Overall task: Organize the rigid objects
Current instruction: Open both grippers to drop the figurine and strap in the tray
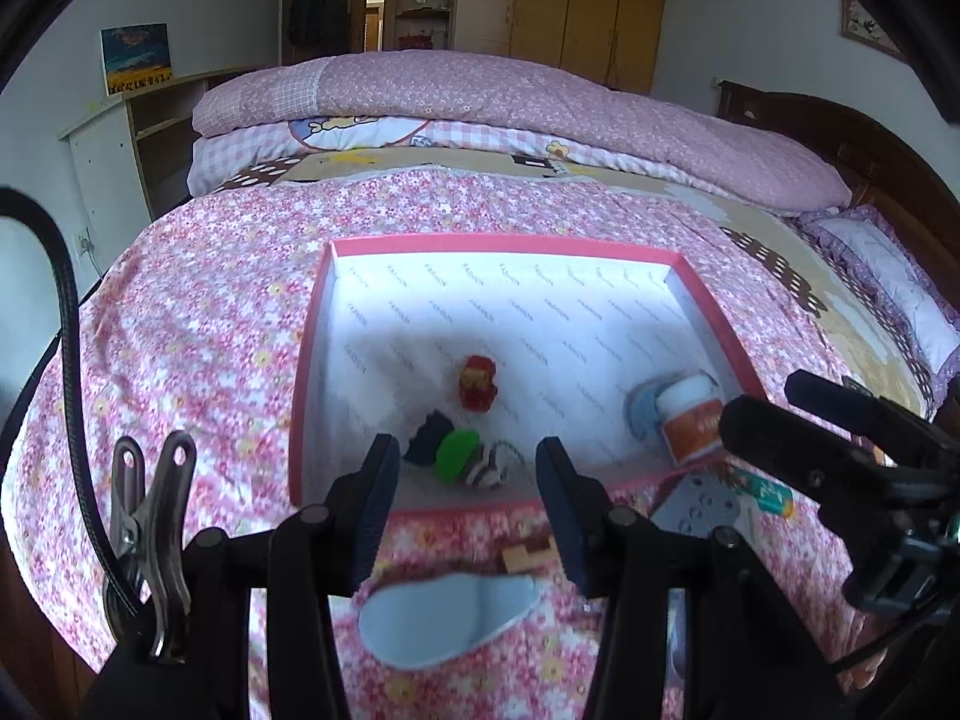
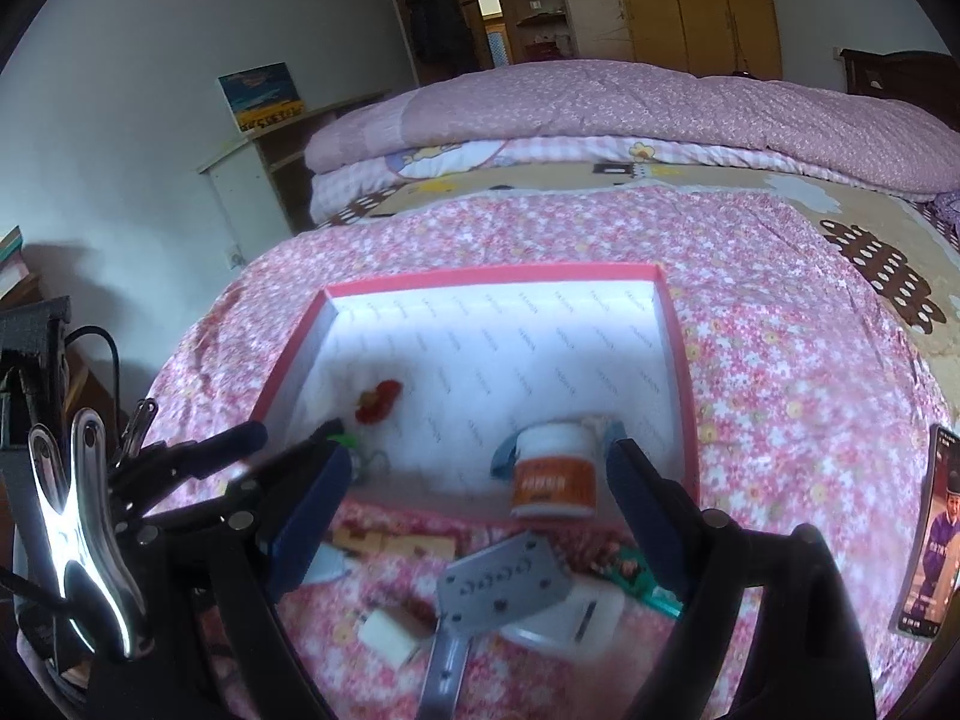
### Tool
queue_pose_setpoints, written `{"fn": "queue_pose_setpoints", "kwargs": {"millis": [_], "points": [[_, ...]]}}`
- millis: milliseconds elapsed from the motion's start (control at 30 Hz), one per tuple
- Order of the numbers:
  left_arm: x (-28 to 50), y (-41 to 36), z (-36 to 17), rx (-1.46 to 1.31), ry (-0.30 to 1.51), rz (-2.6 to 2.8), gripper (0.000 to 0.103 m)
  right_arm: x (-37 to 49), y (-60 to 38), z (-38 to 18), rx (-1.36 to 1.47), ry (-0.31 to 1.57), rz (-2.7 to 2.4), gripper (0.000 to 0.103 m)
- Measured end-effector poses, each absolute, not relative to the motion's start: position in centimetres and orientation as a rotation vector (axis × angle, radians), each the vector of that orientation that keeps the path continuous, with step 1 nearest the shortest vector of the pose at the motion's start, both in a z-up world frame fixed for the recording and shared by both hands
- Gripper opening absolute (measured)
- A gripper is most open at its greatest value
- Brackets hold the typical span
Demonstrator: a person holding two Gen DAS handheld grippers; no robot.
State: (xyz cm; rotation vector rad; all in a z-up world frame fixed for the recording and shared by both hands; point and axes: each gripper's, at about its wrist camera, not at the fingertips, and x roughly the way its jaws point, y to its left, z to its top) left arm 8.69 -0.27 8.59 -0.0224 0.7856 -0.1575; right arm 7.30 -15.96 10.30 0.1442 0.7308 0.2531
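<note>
A pink-rimmed box [image 1: 312, 324] [image 2: 678, 354] with a white lining lies on the flowered bedspread. In it are a red toy [image 1: 477, 384] [image 2: 377, 401], a dark piece, a green piece [image 1: 456, 453] and a striped piece [image 1: 489, 468], plus an orange-labelled white jar [image 1: 690, 417] [image 2: 555, 474] on its side by a blue lid [image 1: 642, 408]. My left gripper [image 1: 468, 468] is open and empty over the box's near wall. My right gripper [image 2: 480, 474] is open, with the jar between its fingers but untouched.
On the bedspread before the box lie a grey metal bracket [image 2: 504, 582], a white block [image 2: 390, 636], wooden pieces [image 2: 390, 543], a green packet [image 2: 636, 576] and a pale blue shoe-shaped insert [image 1: 444, 618]. A phone [image 2: 930, 534] lies at the right. Folded quilts lie behind.
</note>
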Motion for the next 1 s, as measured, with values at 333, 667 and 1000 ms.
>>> {"fn": "queue_pose_setpoints", "kwargs": {"millis": [333,667,1000], "points": [[5.3,0.4,7.8,0.004,0.799,-0.204,0.050,4.3,-16.7,9.1,0.114,0.774,0.254,0.089],[3.5,1.5,5.5,0.012,0.842,-0.204,0.050,0.5,-17.5,6.7,0.092,0.830,0.270,0.089],[2.8,2.2,4.6,-0.006,0.863,-0.203,0.050,-3.2,-17.8,4.4,0.052,0.917,0.311,0.089]]}}
